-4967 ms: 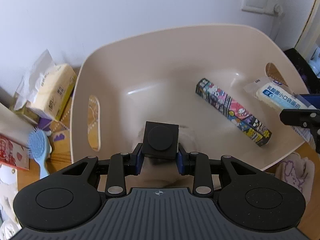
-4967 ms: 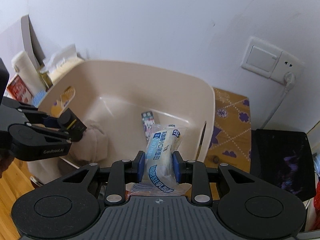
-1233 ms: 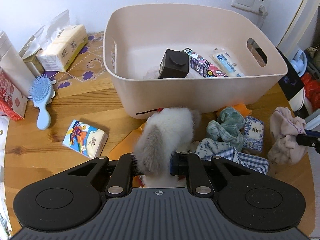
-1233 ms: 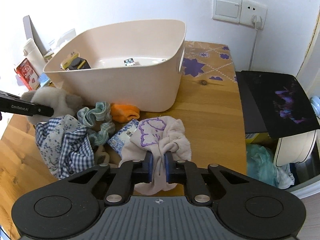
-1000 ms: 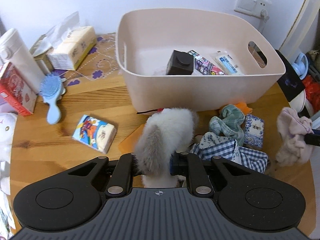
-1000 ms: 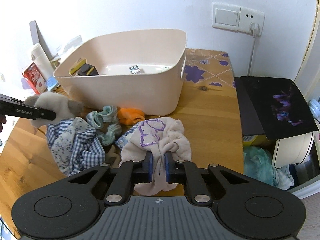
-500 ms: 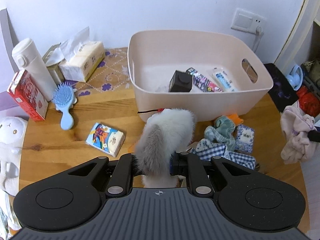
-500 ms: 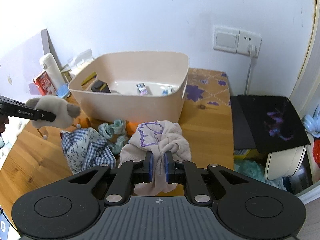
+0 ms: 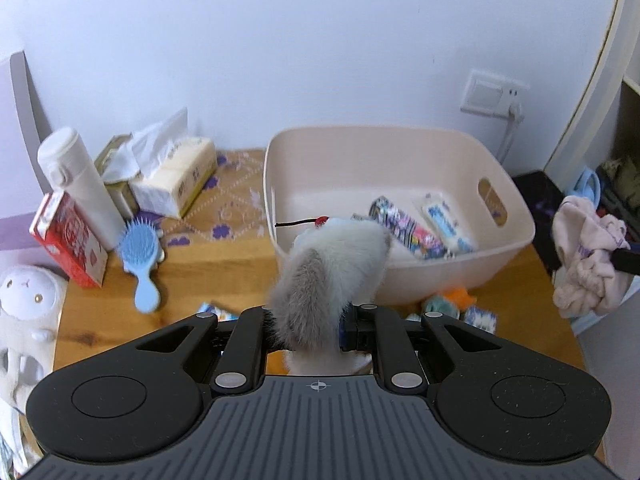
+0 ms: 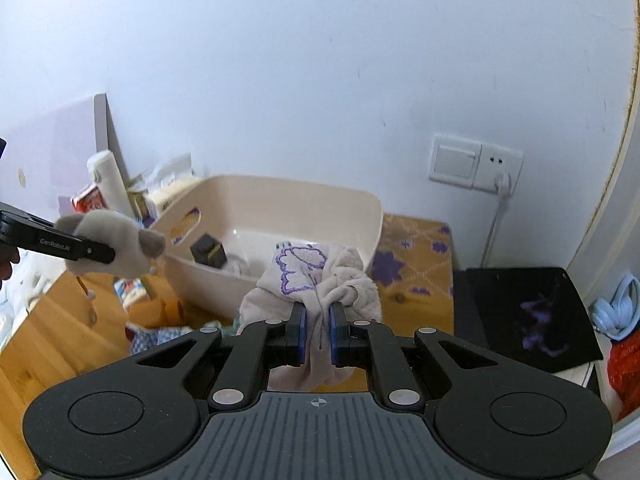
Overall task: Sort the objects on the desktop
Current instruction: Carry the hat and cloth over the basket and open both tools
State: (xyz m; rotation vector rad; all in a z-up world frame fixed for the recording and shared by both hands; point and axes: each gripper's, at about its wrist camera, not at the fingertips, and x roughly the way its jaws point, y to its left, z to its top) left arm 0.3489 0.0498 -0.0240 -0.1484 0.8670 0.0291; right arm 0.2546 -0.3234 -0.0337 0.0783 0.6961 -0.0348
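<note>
Left gripper (image 9: 308,330) clamps a fluffy grey-white plush toy (image 9: 328,276), held above the table before the beige bin (image 9: 516,216). Right gripper (image 10: 317,334) pinches a crumpled pale pink cloth (image 10: 316,276) with purple outline print, also lifted.

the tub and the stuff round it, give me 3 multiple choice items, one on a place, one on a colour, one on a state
1. Where is the hairbrush?
A. inside the tub
B. on the table left of the tub
C. in the right tongs

2. What colour is the hairbrush?
A. light blue
B. red
C. black

3. What are the left tongs doing?
A. standing open with nothing between them
B. shut on a furry grey-white toy
C. shut on a tissue pack

Answers:
1 B, it lies on the wooden table, outside the tub.
2 A, head and handle are both light blue.
3 B, the furry toy sits pinched between them.
</note>
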